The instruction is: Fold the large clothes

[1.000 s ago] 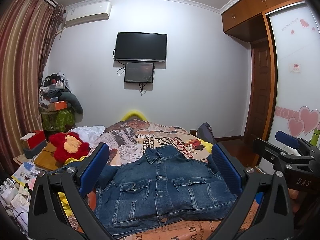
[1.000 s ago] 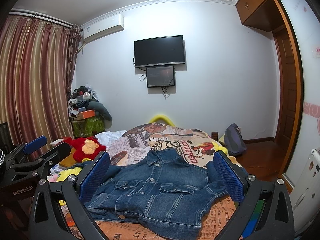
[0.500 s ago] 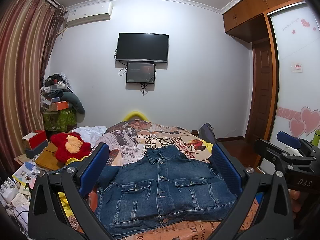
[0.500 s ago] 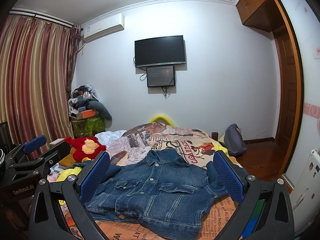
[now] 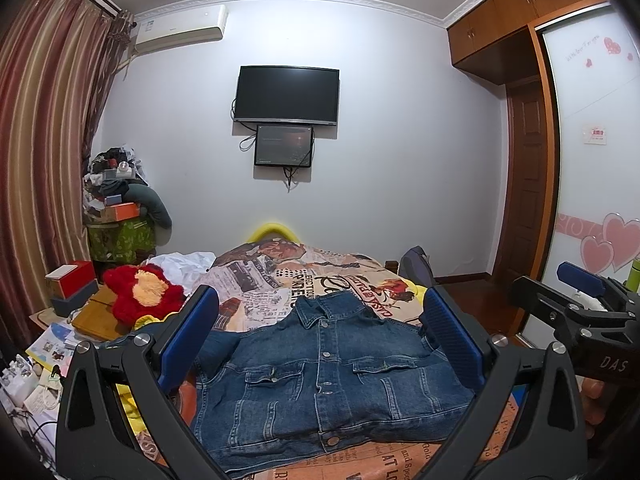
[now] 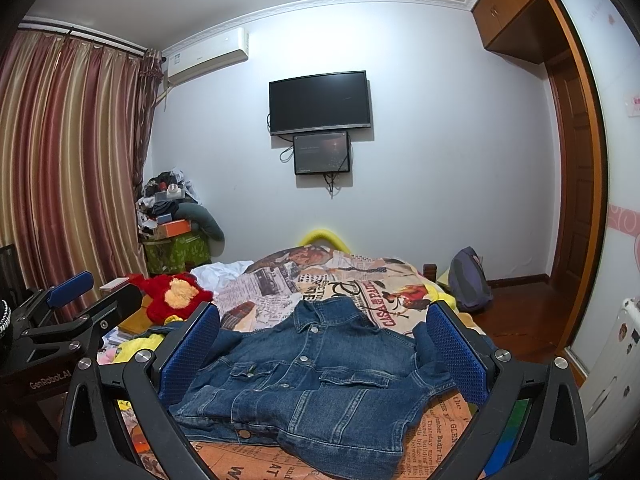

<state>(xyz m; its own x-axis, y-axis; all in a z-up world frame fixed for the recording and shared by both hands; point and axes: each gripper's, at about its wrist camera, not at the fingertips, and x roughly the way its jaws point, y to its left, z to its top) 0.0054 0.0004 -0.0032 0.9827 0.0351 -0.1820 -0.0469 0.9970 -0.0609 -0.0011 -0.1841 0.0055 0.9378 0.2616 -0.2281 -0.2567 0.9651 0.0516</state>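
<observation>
A blue denim jacket (image 5: 328, 376) lies buttoned, front up, on the bed, collar toward the far wall; its sleeves look tucked at the sides. In the right wrist view the same jacket (image 6: 316, 376) fills the lower middle. My left gripper (image 5: 320, 344) hovers above the near hem, wide open, blue pads empty. My right gripper (image 6: 324, 352) is likewise open and holds nothing. Each gripper shows in the other's view: the right one (image 5: 576, 312) at the right edge, the left one (image 6: 72, 312) at the left edge.
The bed's newspaper-print cover (image 5: 304, 276) stretches to the far wall. A red plush toy (image 5: 140, 296) and white cloth (image 5: 180, 264) lie at its left. Boxes and clutter (image 5: 68, 284) stand left, a backpack (image 6: 468, 280) and wardrobe door (image 5: 596, 184) right.
Both views have shifted only slightly; the left gripper drifted a little, and the jacket lies as before. Both grippers stay open.
</observation>
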